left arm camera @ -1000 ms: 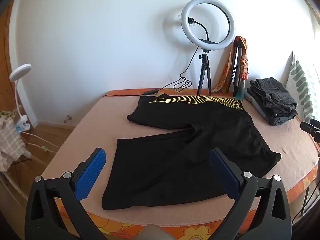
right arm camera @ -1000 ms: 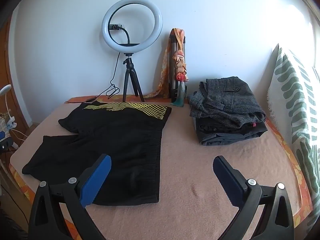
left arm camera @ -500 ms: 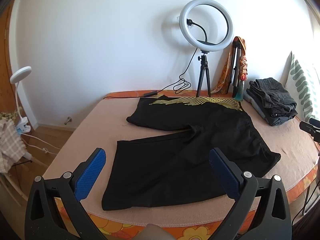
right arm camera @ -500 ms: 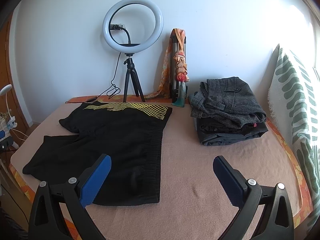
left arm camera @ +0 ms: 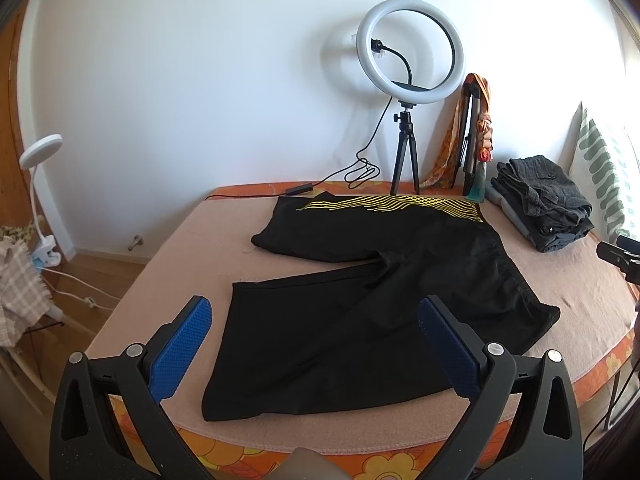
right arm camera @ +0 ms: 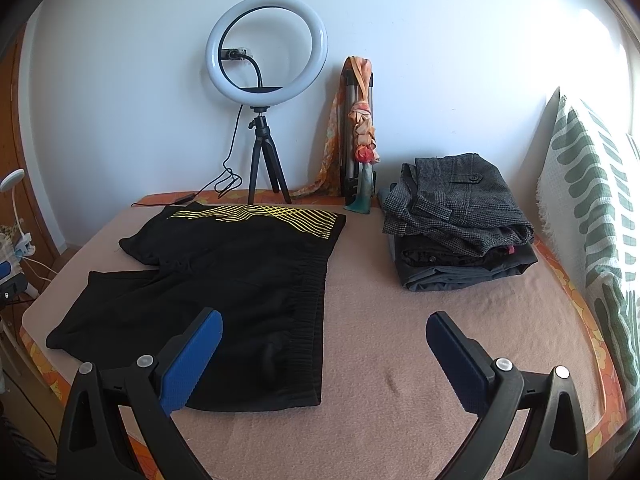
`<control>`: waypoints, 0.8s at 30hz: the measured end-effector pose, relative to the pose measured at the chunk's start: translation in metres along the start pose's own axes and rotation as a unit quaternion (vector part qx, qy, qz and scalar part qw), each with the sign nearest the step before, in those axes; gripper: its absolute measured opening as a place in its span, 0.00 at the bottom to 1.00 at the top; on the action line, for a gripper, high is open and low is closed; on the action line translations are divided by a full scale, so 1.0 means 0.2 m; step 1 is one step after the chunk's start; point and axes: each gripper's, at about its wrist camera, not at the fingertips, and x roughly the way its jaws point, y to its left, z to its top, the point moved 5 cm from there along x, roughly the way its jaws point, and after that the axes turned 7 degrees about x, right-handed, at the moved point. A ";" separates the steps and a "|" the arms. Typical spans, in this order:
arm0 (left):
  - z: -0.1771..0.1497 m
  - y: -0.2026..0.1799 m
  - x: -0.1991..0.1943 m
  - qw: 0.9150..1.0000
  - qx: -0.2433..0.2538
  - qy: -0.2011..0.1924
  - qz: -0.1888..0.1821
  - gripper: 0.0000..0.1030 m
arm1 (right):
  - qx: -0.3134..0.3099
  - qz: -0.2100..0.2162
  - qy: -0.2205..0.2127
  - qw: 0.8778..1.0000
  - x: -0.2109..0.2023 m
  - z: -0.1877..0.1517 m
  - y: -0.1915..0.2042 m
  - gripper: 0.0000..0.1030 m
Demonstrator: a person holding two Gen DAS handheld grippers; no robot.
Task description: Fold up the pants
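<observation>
Black pants [left arm camera: 372, 292] with yellow wavy lines on the far leg lie spread flat on the bed, legs pointing left, waistband to the right. In the right wrist view the same pants [right arm camera: 224, 280] fill the left half of the bed. My left gripper [left arm camera: 314, 344] hovers open above the near leg's hem, holding nothing. Open and empty too, my right gripper [right arm camera: 324, 354] hangs over the near end of the waistband and the bare blanket beside it.
A pile of folded grey and dark clothes [right arm camera: 456, 220] sits at the back right of the bed. A ring light on a tripod [right arm camera: 266, 92] and a folded stand with an orange scarf [right arm camera: 358, 136] stand against the wall. A green-patterned pillow [right arm camera: 592, 216] lines the right side.
Both views shifted very slightly; the grippers stay open and the pants have not moved.
</observation>
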 end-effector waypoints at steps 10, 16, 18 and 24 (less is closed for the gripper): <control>0.00 -0.01 -0.01 1.000 0.001 -0.001 0.001 0.99 | 0.000 0.000 0.000 1.000 0.00 0.00 0.00 1.00; 0.01 -0.01 -0.01 1.000 0.002 -0.001 0.002 0.99 | 0.000 0.000 0.000 1.000 0.00 0.00 0.00 1.00; 0.00 -0.01 -0.01 1.000 0.002 -0.001 0.002 0.99 | -0.001 0.001 0.000 1.000 0.00 0.00 0.01 1.00; 0.01 -0.01 0.00 1.000 0.002 -0.001 0.003 0.99 | -0.001 0.001 0.001 1.000 0.01 0.00 0.03 1.00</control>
